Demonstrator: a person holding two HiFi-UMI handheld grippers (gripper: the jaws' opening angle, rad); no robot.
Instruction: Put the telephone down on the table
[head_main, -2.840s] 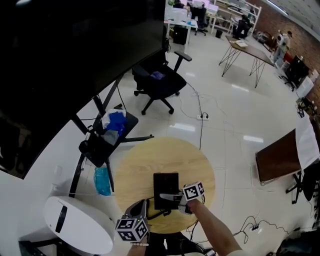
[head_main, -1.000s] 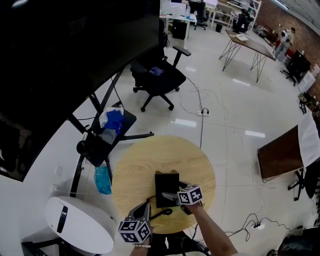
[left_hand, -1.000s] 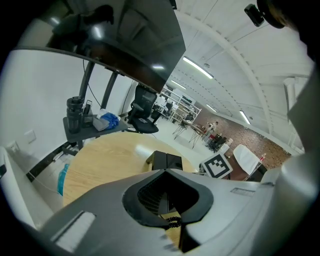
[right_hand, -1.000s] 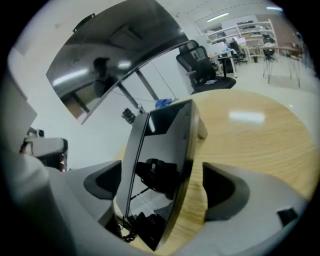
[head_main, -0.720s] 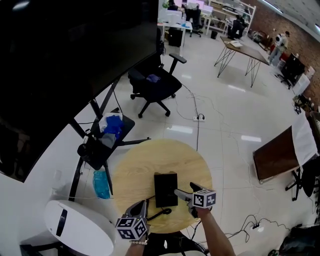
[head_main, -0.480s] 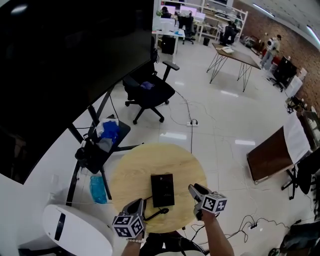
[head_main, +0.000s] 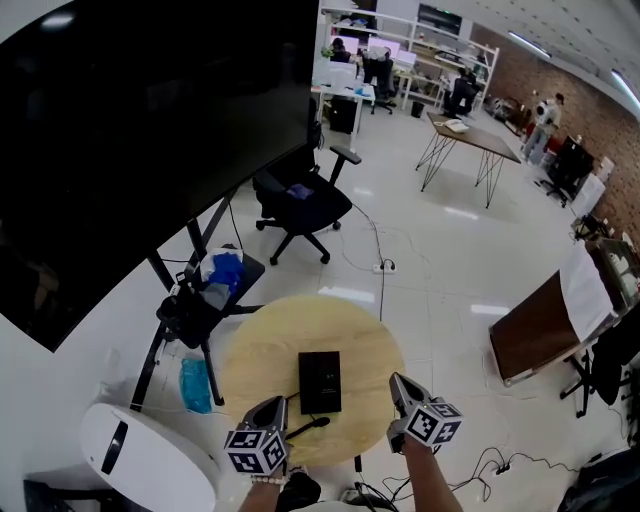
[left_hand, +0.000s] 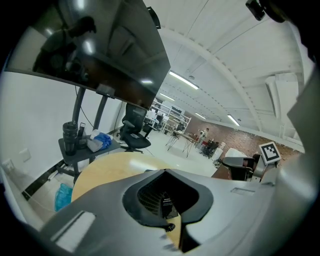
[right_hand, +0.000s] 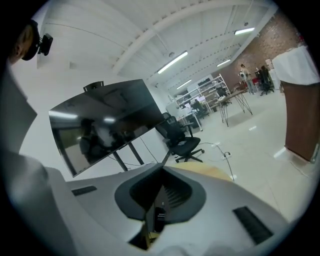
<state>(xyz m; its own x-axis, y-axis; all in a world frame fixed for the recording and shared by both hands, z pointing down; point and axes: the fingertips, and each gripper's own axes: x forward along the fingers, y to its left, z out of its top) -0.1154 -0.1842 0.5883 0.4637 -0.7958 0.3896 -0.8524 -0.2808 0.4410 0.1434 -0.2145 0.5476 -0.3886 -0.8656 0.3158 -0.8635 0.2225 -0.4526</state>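
The black telephone (head_main: 320, 381) lies flat on the round wooden table (head_main: 270, 350), with nothing touching it. My right gripper (head_main: 397, 380) hovers off the table's right near edge, shut and empty, a hand's width from the telephone. My left gripper (head_main: 277, 403) hangs over the near edge, also shut and empty. A thin black cord (head_main: 305, 428) lies just beside its tip. In the left gripper view the telephone (left_hand: 166, 204) shows through the window between the shut jaws of the left gripper (left_hand: 178, 234). The right gripper view shows the telephone (right_hand: 160, 216) the same way, above the right gripper (right_hand: 145, 237).
A big black screen (head_main: 150, 120) on a stand fills the left. A black office chair (head_main: 300, 195), a small side stand with blue items (head_main: 215, 275) and a blue bag (head_main: 195, 385) lie beyond the table. A white round device (head_main: 150, 460) sits near left, a brown board (head_main: 530, 330) at right.
My right gripper let go of the telephone, drew back to the right and up, and shut. The telephone stays flat on the table. The left gripper rose a little.
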